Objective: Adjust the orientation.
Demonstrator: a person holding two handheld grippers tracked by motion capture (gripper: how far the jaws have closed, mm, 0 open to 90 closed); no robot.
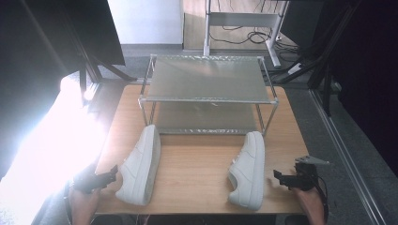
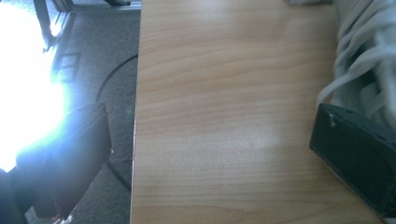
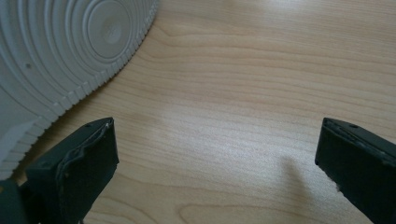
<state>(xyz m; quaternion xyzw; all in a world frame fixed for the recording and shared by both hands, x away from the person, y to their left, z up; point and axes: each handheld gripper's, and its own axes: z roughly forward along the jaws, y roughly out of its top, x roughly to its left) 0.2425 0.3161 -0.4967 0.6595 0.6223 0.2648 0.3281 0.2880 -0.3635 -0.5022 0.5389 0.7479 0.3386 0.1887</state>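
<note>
Two white sneakers lie on their sides on the wooden table (image 1: 197, 161). The left sneaker (image 1: 140, 164) turns its laces (image 2: 362, 60) toward my left gripper (image 1: 112, 174), which sits just left of its heel end. In the left gripper view, my left gripper (image 2: 210, 154) stands open over bare wood at the table's left edge, its right jaw beside the laces. The right sneaker (image 1: 248, 169) shows its ribbed sole (image 3: 65, 51) to my right gripper (image 1: 279, 179). In the right gripper view, my right gripper (image 3: 217, 158) is open, with only table between the jaws.
A two-tier metal shoe rack (image 1: 206, 77) stands at the back of the table, both shelves bare. Grey carpet (image 2: 116, 93) and strong glare lie left of the table edge. A desk frame and cables (image 1: 256, 35) stand on the floor behind the rack.
</note>
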